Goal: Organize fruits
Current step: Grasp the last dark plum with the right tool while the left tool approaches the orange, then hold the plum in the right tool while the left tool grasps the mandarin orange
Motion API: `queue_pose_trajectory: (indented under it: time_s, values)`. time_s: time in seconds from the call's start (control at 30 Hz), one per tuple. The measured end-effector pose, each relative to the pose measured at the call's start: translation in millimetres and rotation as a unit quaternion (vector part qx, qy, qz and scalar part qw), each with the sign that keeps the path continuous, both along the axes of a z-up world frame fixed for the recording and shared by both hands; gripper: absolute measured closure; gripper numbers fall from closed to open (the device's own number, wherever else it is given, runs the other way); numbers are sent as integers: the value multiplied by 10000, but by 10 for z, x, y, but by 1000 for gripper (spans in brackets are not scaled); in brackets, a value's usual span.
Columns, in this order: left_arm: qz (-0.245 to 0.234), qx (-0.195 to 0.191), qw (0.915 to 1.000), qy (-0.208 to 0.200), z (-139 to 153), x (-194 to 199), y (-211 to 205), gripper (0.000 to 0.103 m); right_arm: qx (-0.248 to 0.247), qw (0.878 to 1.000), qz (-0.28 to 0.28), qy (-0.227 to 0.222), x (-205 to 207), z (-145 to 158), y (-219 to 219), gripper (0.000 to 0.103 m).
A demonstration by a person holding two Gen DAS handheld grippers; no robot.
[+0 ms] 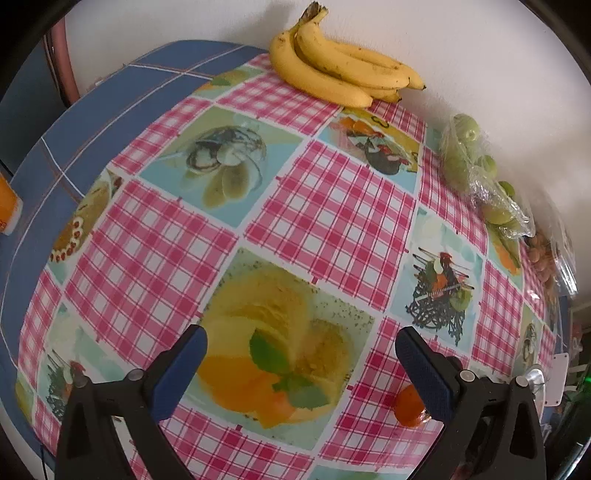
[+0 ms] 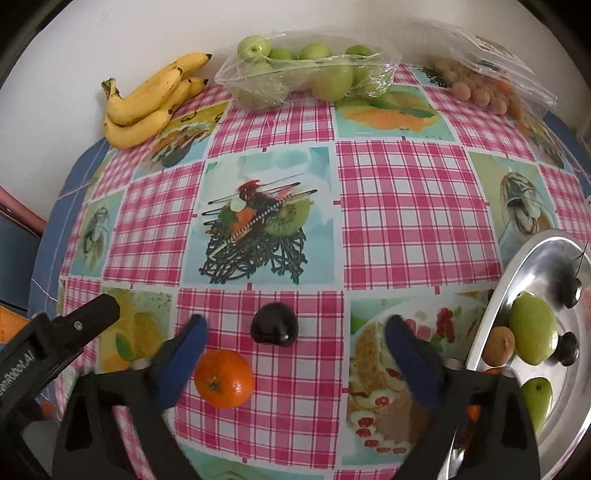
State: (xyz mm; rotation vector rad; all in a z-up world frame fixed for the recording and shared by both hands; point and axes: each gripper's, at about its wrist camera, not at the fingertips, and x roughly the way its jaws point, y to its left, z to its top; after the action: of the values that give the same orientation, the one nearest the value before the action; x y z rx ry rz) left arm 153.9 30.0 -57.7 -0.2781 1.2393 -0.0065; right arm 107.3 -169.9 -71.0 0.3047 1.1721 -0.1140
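Both grippers hang over the bench (image 2: pixel 402 206), which wears a pink checked cloth printed with dessert pictures.

The right gripper (image 2: pixel 295 325) has its blue-padded fingers (image 2: pixel 184 354) spread wide with nothing between them. Just ahead of it, roughly centred in the gap, lies a dark plum (image 2: pixel 274 329). A mandarin (image 2: pixel 224 378) sits touching or almost touching the inner side of its left finger, close beside the plum. Off to this gripper's right stands a metal tray (image 2: pixel 532 254) already holding two green apples (image 2: pixel 533 328), a small brown fruit (image 2: pixel 499 345) and a couple of dark cherries (image 2: pixel 569 349). Far ahead against the wall (image 2: pixel 110 33) sit a bunch of bananas (image 2: pixel 147 101), a clear plastic punnet of green apples (image 2: pixel 306 74) and, further right, a clear pack of small tan fruits (image 2: pixel 480 88).

The left gripper (image 1: pixel 301 350) is likewise spread open and empty, hovering over a printed orange dessert. The same mandarin (image 1: pixel 408 406) peeks out beside its right finger (image 1: pixel 424 373), on the outer side. The bananas (image 1: pixel 343 74) lie far ahead of it at the wall, the bagged apples (image 1: pixel 469 155) further to its right.
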Motion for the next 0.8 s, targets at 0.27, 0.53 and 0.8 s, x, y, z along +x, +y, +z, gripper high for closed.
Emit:
queue_pose_trajectory:
  time_s: [0.27,0.53,0.8]
  values:
    - [-3,-222,9992,336,-104,-18,-60,0,143,9998,38,-98,-11,-3,22,63]
    - [-106,-494,9982,333,-65,-85,-185,1,199,9996,131,-153,-36,62,32,79]
    - [-276,-546,9976,314,-36,-91,-314,2,245,9994,80,-213,-129,148,-71,81]
